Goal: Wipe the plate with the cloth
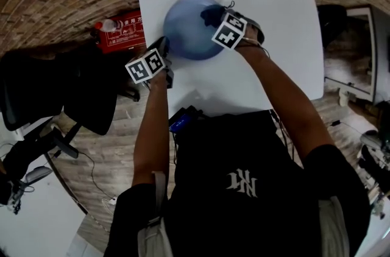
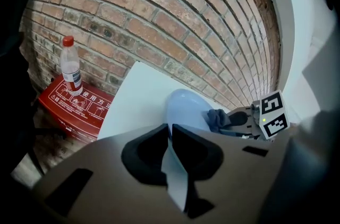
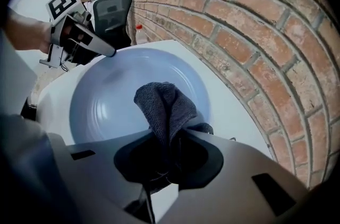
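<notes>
A red box sits beside the table's left edge with a red-capped bottle upright on it. A black chair stands near the person's left side. From the head view, the right tongs' marker cube and the cloth cover part of the plate's right side.

The plate, pale blue, lies on the far left part of the white table. The left tongs are pressed together on the plate's left rim, and a strip of that rim shows between their pads. The right tongs pinch a dark grey cloth. The cloth bunches up past the tips and hangs over the right part of the plate's bowl; whether it presses on the surface I cannot tell. The two tongs face each other across the plate.

The table top is plain white, and only the plate shows on it. A brick wall runs close behind the table. The floor by the chair is planked, with cables lying on it.
</notes>
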{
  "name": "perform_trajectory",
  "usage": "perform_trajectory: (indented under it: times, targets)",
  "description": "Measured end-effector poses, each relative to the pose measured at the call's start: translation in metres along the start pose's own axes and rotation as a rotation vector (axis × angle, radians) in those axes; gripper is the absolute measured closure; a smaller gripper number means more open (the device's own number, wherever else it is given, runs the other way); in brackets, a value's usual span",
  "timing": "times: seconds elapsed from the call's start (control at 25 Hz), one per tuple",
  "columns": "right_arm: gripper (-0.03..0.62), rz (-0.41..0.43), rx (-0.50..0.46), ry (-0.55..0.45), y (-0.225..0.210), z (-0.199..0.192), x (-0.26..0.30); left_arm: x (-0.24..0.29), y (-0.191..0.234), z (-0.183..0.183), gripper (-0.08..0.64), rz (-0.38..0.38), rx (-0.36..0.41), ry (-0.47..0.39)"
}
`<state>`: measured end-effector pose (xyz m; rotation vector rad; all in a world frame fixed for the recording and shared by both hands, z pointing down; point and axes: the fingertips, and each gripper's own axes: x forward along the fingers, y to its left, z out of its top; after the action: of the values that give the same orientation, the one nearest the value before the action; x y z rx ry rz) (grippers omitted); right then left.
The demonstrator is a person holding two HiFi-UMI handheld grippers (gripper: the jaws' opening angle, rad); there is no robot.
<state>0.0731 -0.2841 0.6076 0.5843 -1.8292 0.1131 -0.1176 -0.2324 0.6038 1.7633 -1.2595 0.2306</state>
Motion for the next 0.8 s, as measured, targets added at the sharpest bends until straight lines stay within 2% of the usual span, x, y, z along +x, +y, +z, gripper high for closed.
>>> perform_trajectory:
  times: [0.16, 0.28, 0.4, 0.64, 0.8]
  targets:
    - [0.503, 0.062, 0.045, -0.034, 0.001, -0.001, -0.001, 0.001, -0.001, 0.000, 0.531, -0.003, 0.026, 0.004]
    - [0.503, 0.084, 0.053, -0.065, 0.002, 0.002, -0.005, 0.000, -0.005, 0.002, 0.523, -0.009, 0.101, 0.009]
    - [0.503, 0.100, 0.115, -0.123, 0.009, 0.011, -0.014, -0.013, -0.012, 0.012, 0.514, -0.032, 0.163, -0.035]
    - [0.503, 0.173, 0.181, -0.456, 0.018, 0.087, -0.081, -0.062, -0.054, 0.057, 0.523, -0.159, 0.254, -0.217]
    - [0.503, 0.267, 0.305, -0.675, 0.023, 0.124, -0.141, -0.103, -0.097, 0.088, 0.534, -0.235, 0.350, -0.335]
